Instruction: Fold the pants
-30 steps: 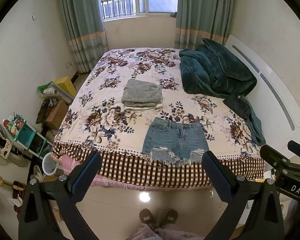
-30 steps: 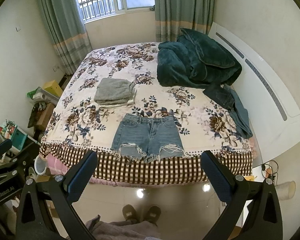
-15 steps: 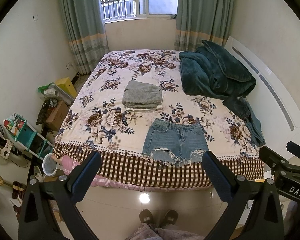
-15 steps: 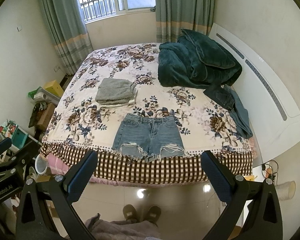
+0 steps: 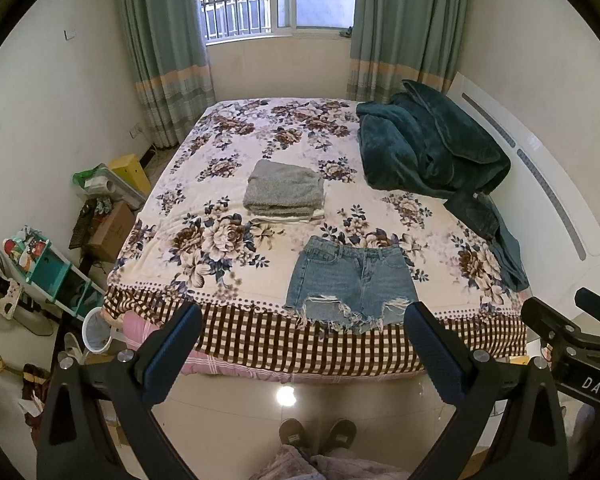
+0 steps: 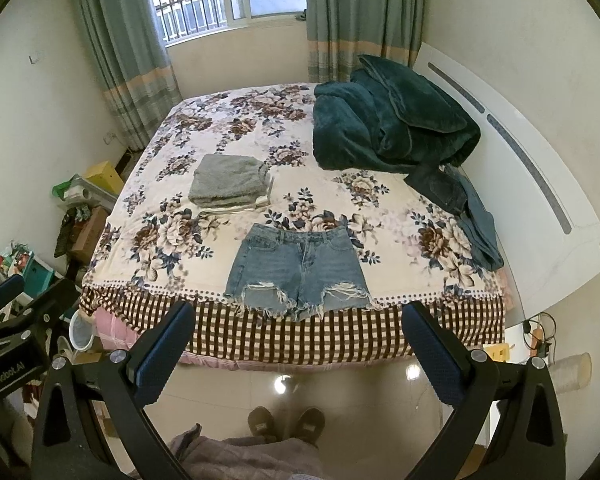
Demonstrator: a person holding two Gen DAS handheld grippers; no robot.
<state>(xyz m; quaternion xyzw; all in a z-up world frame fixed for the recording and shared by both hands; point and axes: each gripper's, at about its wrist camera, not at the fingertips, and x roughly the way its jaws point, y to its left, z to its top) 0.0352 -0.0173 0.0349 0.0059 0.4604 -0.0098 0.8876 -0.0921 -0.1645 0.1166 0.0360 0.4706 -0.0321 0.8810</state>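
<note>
Light blue denim shorts (image 5: 350, 280) with frayed hems lie flat at the near edge of the floral bed (image 5: 204, 264), waistband away from me; they also show in the right wrist view (image 6: 298, 272). My left gripper (image 5: 300, 352) is open and empty, held over the floor short of the bed. My right gripper (image 6: 298, 350) is open and empty at a like distance. Each gripper's body shows at the edge of the other's view.
A folded grey stack (image 5: 286, 194) lies behind the shorts. A dark green blanket (image 5: 428, 148) and dark jeans (image 5: 496, 236) are at the right by the white headboard (image 5: 560, 208). Clutter and a teal shelf (image 5: 48, 268) stand at the left. My feet (image 5: 318, 434) are on the tiled floor.
Both views have tilted up slightly, so the bed and shorts sit a little lower in frame. Both grippers stay open.
</note>
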